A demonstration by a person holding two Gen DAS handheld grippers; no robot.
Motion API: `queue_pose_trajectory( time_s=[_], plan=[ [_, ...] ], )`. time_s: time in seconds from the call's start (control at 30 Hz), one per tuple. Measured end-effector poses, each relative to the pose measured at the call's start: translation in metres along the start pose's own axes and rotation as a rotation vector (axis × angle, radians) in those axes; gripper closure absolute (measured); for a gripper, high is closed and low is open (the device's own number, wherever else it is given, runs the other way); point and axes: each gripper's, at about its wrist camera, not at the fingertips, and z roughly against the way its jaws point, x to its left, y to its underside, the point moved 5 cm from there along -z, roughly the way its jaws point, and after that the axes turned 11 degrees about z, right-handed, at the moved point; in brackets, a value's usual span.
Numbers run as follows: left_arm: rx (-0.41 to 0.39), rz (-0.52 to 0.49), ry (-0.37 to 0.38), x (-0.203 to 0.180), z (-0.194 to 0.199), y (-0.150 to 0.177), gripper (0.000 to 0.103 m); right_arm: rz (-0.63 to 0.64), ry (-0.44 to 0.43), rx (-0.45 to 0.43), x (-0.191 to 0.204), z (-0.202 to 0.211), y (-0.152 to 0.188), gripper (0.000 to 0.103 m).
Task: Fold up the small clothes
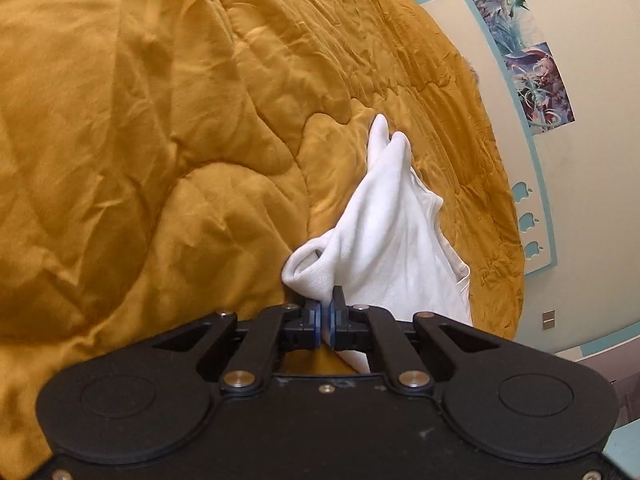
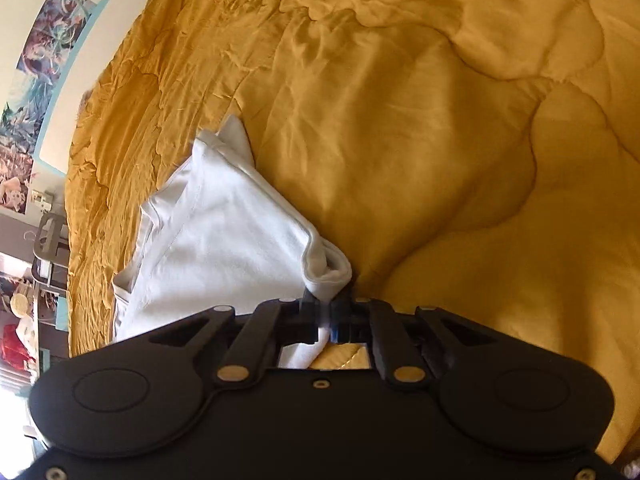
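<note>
Both claws are clamped on the white garment: the left claw [image 1: 325,312] and right claw [image 2: 326,308] each pinch a near corner. The white garment [image 1: 384,232] stretches lengthwise away from both over the bed's mustard quilt [image 1: 160,120].

Cream wall [image 1: 592,208] w/ posters [image 1: 538,80]
</note>
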Motion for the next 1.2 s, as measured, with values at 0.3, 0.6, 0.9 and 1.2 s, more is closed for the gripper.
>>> queue_pose_trajectory(
  time_s=[0.3, 0.6, 0.9, 1.2],
  plan=[
    [-0.011, -0.086, -0.039, -0.027, 0.019, -0.002, 0.085, 0.065, 0.036, -0.017, 0.007, 0.007, 0.001, 0.093],
    [-0.106, -0.319, -0.036, -0.085, 0.038, -0.005, 0.063, 0.101, 0.064, -0.028, 0.01, 0.01, 0.0, 0.087],
    [-0.087, -0.43, -0.069, -0.118, -0.008, -0.035, 0.057, 0.411, 0.143, -0.293, 0.057, 0.057, -0.042, 0.044],
    [-0.077, -0.512, -0.098, -0.128, -0.082, -0.069, 0.057, 0.668, -0.054, -0.244, 0.121, -0.048, -0.111, 0.034]
  ],
)
